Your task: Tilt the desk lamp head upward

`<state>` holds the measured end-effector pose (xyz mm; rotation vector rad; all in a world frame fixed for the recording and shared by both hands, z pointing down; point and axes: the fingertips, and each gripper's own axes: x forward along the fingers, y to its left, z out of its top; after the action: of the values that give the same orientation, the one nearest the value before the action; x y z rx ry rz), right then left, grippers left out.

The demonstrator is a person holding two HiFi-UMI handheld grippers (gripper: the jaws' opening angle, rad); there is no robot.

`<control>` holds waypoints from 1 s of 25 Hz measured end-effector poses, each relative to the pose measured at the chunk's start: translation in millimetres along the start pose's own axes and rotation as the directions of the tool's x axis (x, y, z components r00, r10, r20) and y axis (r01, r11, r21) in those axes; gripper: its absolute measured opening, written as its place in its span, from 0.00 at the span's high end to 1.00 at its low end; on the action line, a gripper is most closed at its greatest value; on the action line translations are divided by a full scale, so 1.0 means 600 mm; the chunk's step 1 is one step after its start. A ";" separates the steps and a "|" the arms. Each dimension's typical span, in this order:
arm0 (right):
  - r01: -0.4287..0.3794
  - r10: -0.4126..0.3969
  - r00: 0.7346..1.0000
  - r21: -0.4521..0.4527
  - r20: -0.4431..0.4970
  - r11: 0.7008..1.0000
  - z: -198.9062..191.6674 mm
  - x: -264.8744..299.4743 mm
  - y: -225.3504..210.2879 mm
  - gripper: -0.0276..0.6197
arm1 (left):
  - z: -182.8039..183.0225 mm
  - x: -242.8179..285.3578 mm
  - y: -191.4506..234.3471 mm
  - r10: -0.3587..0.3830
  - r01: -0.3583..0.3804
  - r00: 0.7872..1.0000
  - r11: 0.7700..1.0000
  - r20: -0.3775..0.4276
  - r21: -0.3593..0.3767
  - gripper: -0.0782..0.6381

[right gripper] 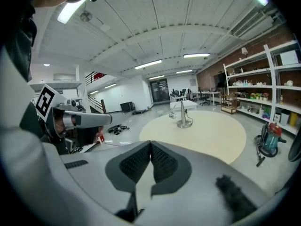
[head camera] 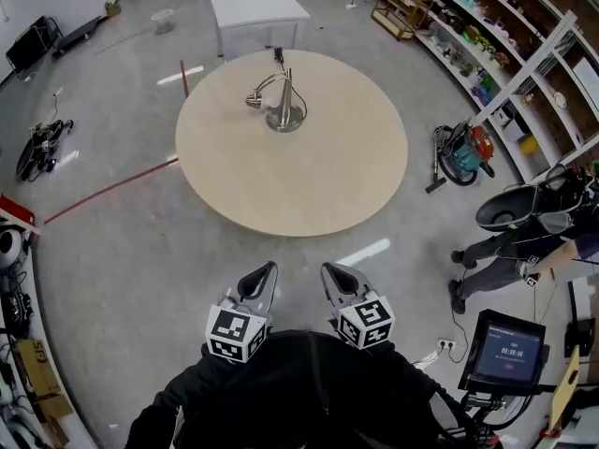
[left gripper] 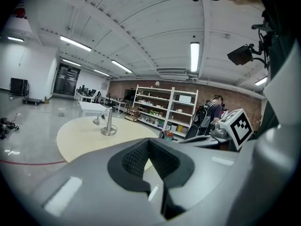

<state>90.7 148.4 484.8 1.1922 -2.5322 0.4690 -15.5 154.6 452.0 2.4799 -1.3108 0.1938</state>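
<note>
Both tools closed, pads together, nothing gripped. Left tool (head camera: 269, 269) and right tool (head camera: 328, 270) are side by side at the near edge, close to the person's dark sleeves, above the grey floor and well apart from the desk. Both point toward the round pale-wood desk (head camera: 309, 185).

The slim silver metal desk lamp (head camera: 286, 96) stands upright on its round base on the far half of the desk, roughly mid-width. Its lamp head (head camera: 255, 99) hangs off a curved neck left of the post and looks angled downward, though it's too small here to be sure.

A teal-and-red vacuum cleaner (head camera: 465, 152) is on the floor just right of the desk.
</note>
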 end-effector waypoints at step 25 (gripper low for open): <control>-0.176 0.175 0.984 -0.048 -0.023 0.983 0.152 0.247 -0.135 0.95 | 0.104 0.203 0.199 0.172 -0.173 0.985 0.981 -0.021 -0.091 0.88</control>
<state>51.9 -39.3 475.3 0.9468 -2.6286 0.4529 -46.6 -24.6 453.0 2.2857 -1.4947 0.1858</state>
